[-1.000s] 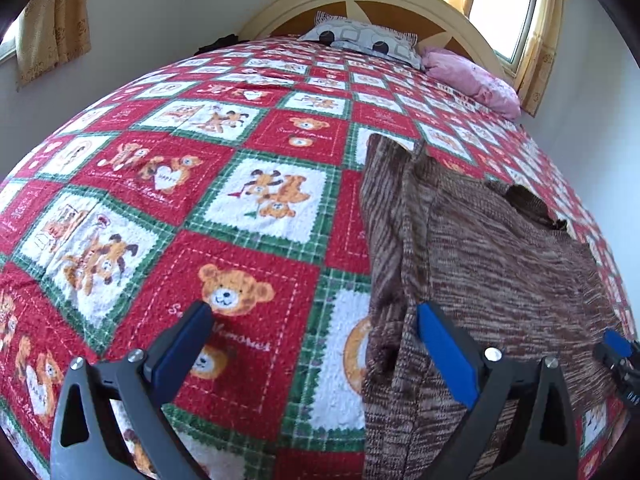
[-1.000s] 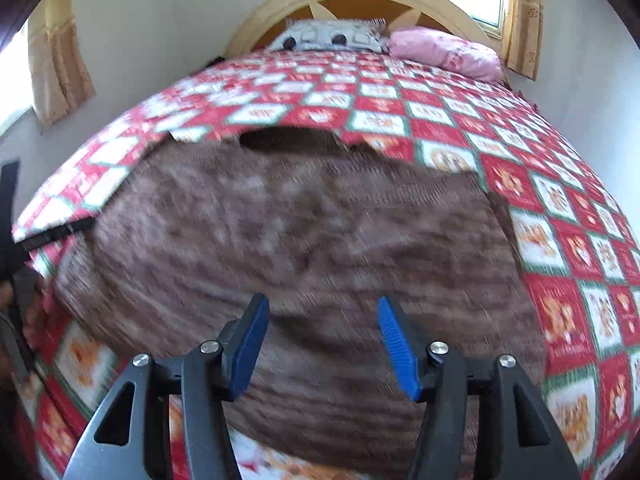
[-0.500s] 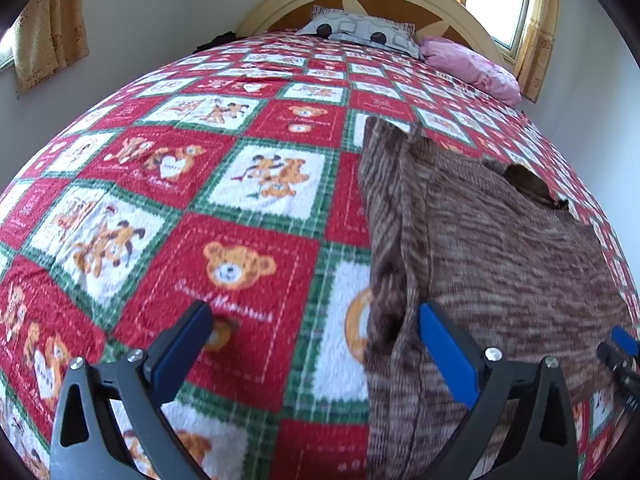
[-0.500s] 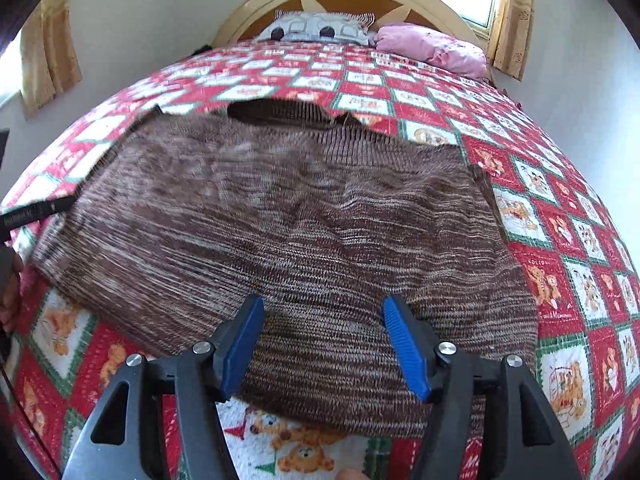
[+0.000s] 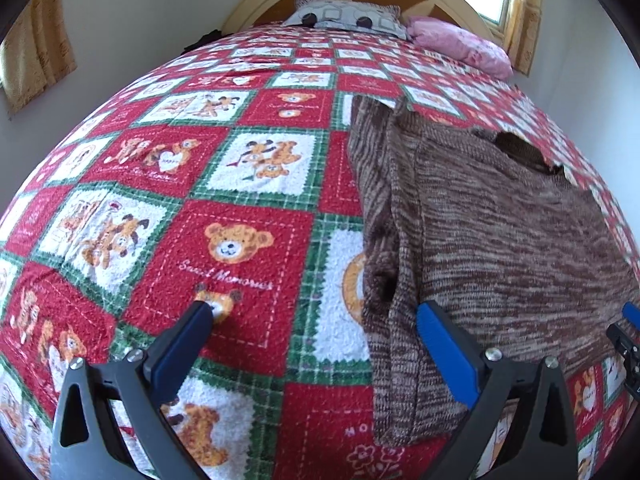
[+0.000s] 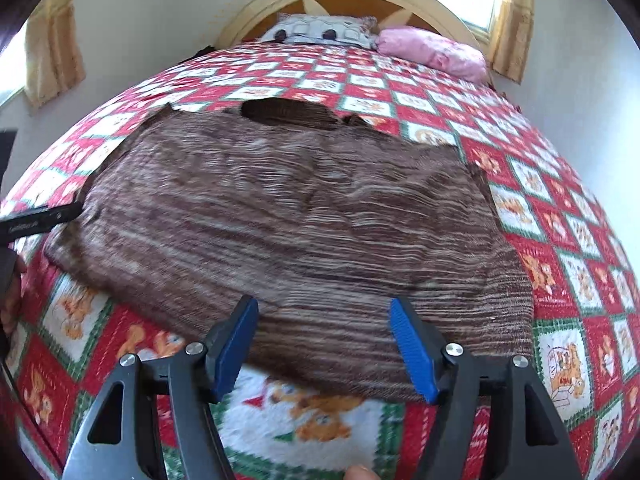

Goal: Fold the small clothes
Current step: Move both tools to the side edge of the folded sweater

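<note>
A brown marled knit sweater (image 6: 304, 216) lies flat on the bed, neck opening toward the headboard. In the left wrist view the sweater (image 5: 500, 240) fills the right side, its left sleeve folded in along the body. My left gripper (image 5: 314, 316) is open over the sweater's left edge near the hem, holding nothing. My right gripper (image 6: 324, 316) is open just above the sweater's bottom hem, holding nothing. The right gripper's tip shows at the far right of the left wrist view (image 5: 624, 332).
The red, green and white teddy-bear quilt (image 5: 224, 240) covers the whole bed. A grey patterned pillow (image 6: 320, 32) and a pink pillow (image 6: 432, 52) lie at the curved headboard. Walls and curtained windows stand on both sides.
Both grippers have drawn back toward the foot of the bed, so the sweater's hem now shows. The sweater lies flatter and both grippers stay open.
</note>
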The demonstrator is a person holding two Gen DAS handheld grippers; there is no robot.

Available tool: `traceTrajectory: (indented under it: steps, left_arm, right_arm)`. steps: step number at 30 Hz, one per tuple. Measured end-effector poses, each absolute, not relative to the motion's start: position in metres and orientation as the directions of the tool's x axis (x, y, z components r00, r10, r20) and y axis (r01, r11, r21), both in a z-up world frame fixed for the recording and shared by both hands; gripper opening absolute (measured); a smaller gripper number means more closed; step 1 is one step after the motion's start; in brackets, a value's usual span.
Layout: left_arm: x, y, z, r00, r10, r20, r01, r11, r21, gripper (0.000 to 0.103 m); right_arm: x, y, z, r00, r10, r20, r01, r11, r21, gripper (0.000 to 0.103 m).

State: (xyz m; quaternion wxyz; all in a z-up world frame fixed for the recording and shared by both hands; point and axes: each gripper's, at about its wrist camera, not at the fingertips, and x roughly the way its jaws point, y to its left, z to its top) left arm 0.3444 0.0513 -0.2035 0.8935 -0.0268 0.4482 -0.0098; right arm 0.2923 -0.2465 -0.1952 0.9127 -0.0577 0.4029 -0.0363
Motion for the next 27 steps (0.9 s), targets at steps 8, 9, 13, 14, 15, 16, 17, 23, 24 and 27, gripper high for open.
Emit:
traceTrajectory:
  steps: [8,9,13,14,15,16,17,23,24,27]
  left_arm:
    - [0.340,0.060,-0.201,0.576,-0.086,-0.813,0.023,0.996,-0.089,0.103]
    - [0.339,0.062,-0.201,0.571,-0.097,-0.815,0.029,0.995,-0.098,0.103]
    - [0.340,0.074,-0.195,0.563,-0.143,-0.814,0.036,0.988,-0.149,0.103]
    - [0.340,0.077,-0.193,0.565,-0.148,-0.812,0.035,0.987,-0.155,0.103]
    - [0.341,0.082,-0.191,0.568,-0.158,-0.808,0.036,0.985,-0.167,0.103]
    - [0.342,0.085,-0.190,0.568,-0.164,-0.807,0.039,0.984,-0.173,0.103]
    - [0.344,0.090,-0.189,0.568,-0.165,-0.807,0.039,0.984,-0.174,0.103]
    - [0.358,0.111,-0.176,0.586,-0.209,-0.783,0.071,0.976,-0.207,0.103]
    - [0.362,0.114,-0.174,0.589,-0.220,-0.778,0.074,0.973,-0.219,0.103]
    - [0.374,0.121,-0.174,0.575,-0.267,-0.773,0.080,0.959,-0.271,0.103]
  right_arm:
    - [0.288,-0.196,-0.190,0.707,-0.072,-0.704,-0.090,0.978,-0.190,0.069]
    - [0.288,-0.190,-0.189,0.710,-0.062,-0.702,-0.109,0.975,-0.196,0.069]
    - [0.285,-0.157,-0.189,0.734,-0.039,-0.678,-0.187,0.948,-0.257,0.069]
    - [0.285,-0.149,-0.189,0.739,-0.032,-0.673,-0.205,0.941,-0.269,0.069]
    - [0.285,-0.143,-0.190,0.743,-0.024,-0.669,-0.219,0.936,-0.277,0.069]
    - [0.284,-0.136,-0.190,0.748,-0.013,-0.664,-0.235,0.930,-0.282,0.069]
    - [0.283,-0.129,-0.190,0.750,0.005,-0.662,-0.256,0.924,-0.283,0.069]
    - [0.281,-0.084,-0.196,0.760,0.031,-0.650,-0.364,0.848,-0.385,0.069]
    - [0.281,-0.076,-0.195,0.765,0.041,-0.642,-0.379,0.836,-0.398,0.069]
    - [0.285,-0.058,-0.193,0.768,0.068,-0.637,-0.415,0.810,-0.414,0.069]
